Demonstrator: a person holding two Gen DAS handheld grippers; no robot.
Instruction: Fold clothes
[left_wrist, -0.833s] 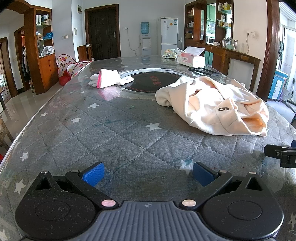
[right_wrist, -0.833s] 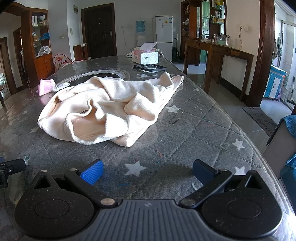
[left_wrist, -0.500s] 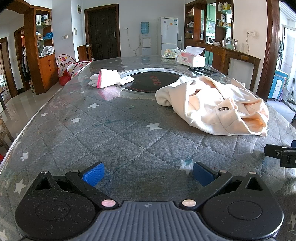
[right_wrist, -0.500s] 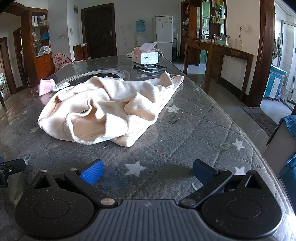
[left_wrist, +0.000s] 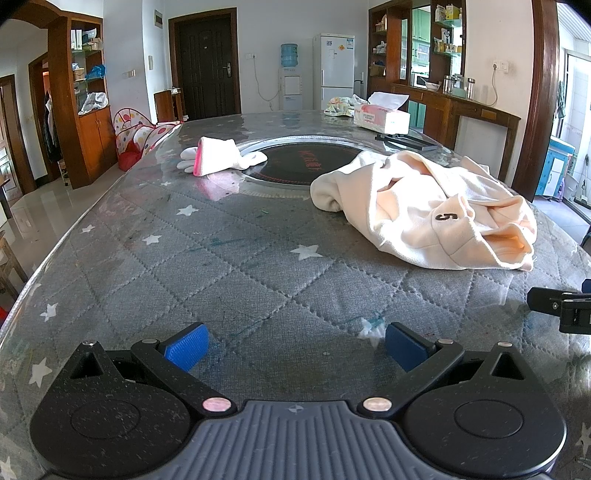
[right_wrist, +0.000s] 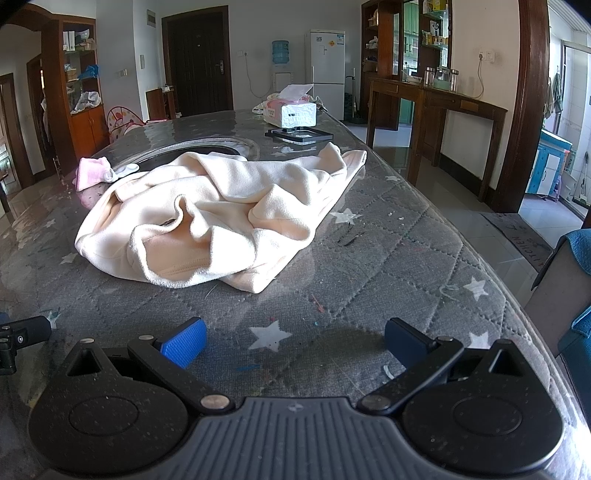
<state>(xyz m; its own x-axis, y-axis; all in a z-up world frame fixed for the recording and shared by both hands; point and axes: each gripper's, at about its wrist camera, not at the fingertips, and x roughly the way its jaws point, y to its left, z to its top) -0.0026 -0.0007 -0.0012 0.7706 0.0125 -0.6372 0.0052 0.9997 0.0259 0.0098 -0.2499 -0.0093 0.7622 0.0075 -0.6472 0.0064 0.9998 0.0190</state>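
A crumpled cream garment (left_wrist: 424, 210) with a black "5" on it lies on the grey star-quilted table (left_wrist: 221, 266), ahead and to the right in the left wrist view. In the right wrist view the garment (right_wrist: 221, 214) lies ahead and to the left. My left gripper (left_wrist: 293, 345) is open and empty, low over the table's near part. My right gripper (right_wrist: 293, 343) is open and empty, short of the garment's near hem. Each gripper's black tip shows at the edge of the other's view.
A small pink and white cloth (left_wrist: 218, 158) lies at the far left by a round dark inset (left_wrist: 306, 164) in the table. A tissue box (left_wrist: 382, 118) and a flat black frame (right_wrist: 299, 134) sit at the far end. The table's right edge (right_wrist: 491, 280) drops to the floor.
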